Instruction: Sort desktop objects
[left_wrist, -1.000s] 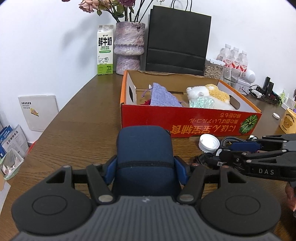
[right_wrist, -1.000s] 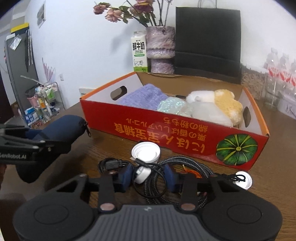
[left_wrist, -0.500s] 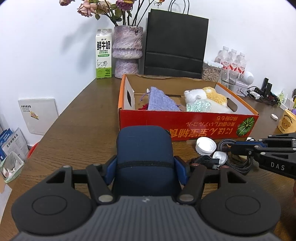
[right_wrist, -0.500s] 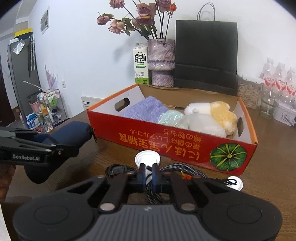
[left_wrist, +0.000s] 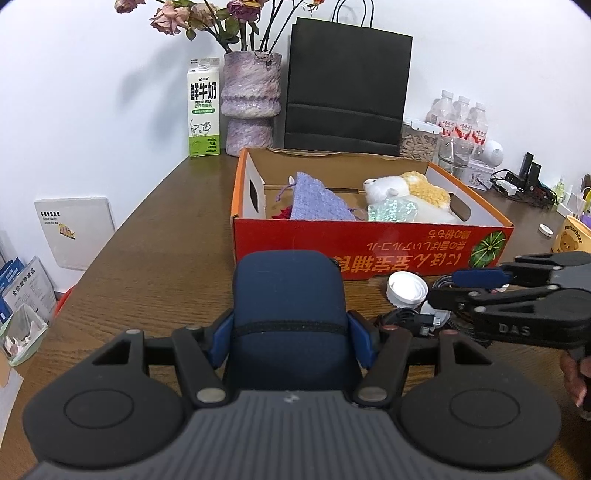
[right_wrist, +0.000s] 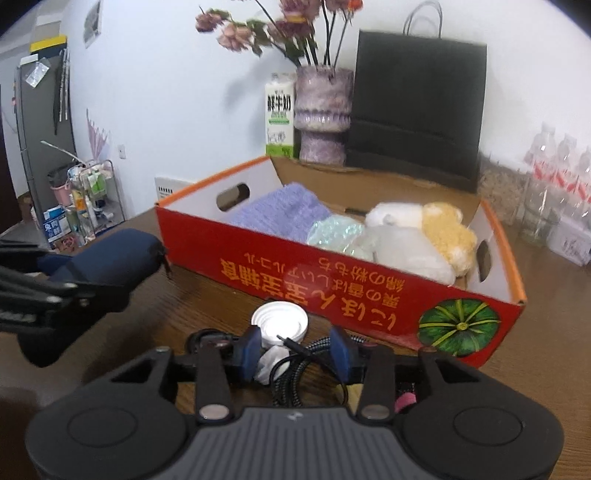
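Observation:
My left gripper (left_wrist: 291, 328) is shut on a navy blue zip pouch (left_wrist: 288, 291), held just above the wooden table (left_wrist: 155, 266) in front of the red cardboard box (left_wrist: 369, 240). The pouch (right_wrist: 110, 258) also shows at the left of the right wrist view. My right gripper (right_wrist: 295, 349) is low over a tangle of black braided cable (right_wrist: 295, 376) with a white charger plug (right_wrist: 271, 362). Its jaws are opening, and the plug and cable lie between the blue pads untouched. A white round lid (right_wrist: 279, 319) lies just beyond them.
The box holds a purple knit bag (left_wrist: 314, 203), a white and yellow plush toy (left_wrist: 410, 192) and a shiny pale-green item (left_wrist: 391, 210). Behind it stand a milk carton (left_wrist: 203, 110), a flower vase (left_wrist: 251, 103) and a black paper bag (left_wrist: 347, 85). Bottles and jars crowd the right.
The right gripper's jaws, shut half a second ago, now stand apart around the plug and cable. The left gripper has kept still with the pouch in it.

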